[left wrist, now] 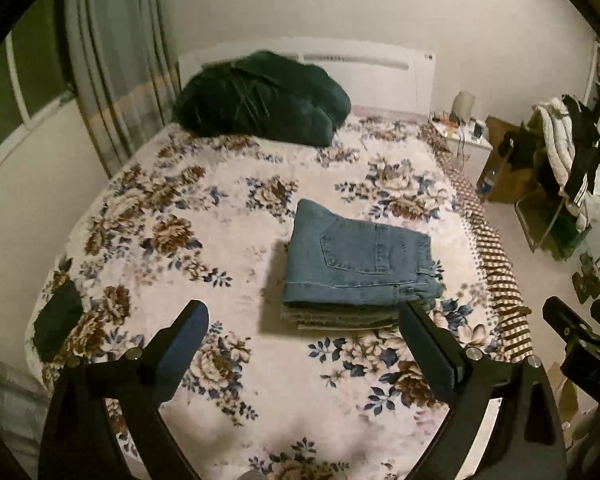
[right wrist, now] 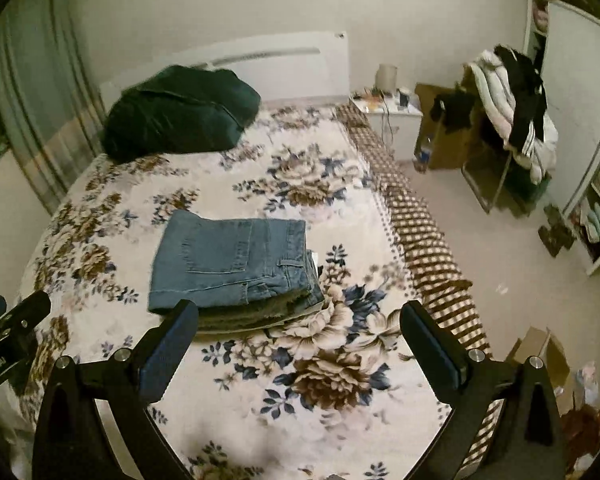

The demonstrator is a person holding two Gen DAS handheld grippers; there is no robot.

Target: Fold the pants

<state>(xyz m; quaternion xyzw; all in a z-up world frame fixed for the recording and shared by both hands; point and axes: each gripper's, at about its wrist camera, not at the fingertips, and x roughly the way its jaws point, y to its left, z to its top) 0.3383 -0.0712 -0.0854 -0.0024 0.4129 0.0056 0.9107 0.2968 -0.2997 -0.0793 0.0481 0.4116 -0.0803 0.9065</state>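
So the jeans (left wrist: pixel 358 258) look basically done: they sit as a compact blue denim rectangle, back pocket up, on top of what seems to be another folded olive-grey garment (left wrist: pixel 340 318) on the floral bedspread (left wrist: pixel 180 208). My read is that the fold is finished and what's left is at most a tidy-up.

If you want to do that last bit well, I'd say keep both tools low and come in from the near edge, press the top layer flat instead of pinching it, and nudge the waistband corner on the right so it lines up with the layers under it. That corner looks a little ragged in the right wrist view. Grab too deep and you'd probably drag the whole stack, since the fuzzy blanket won't hold it.

Fingers: the left gripper (left wrist: pixel 302 338) is spread wide with nothing between them, and the right gripper (right wrist: pixel 300 340) is the same, wide apart and empty. Neither touches the denim.

Where it sits: for the left pair, the jeans lie just ahead, between the two tips and leaning toward the right one, which overlaps the stack's near corner in view. For the right pair, the jeans (right wrist: pixel 236 264) are ahead and off toward the left finger, whose tip covers the stack's near edge.

A dark green bundle (left wrist: pixel 260 98) sits well beyond, by the headboard.
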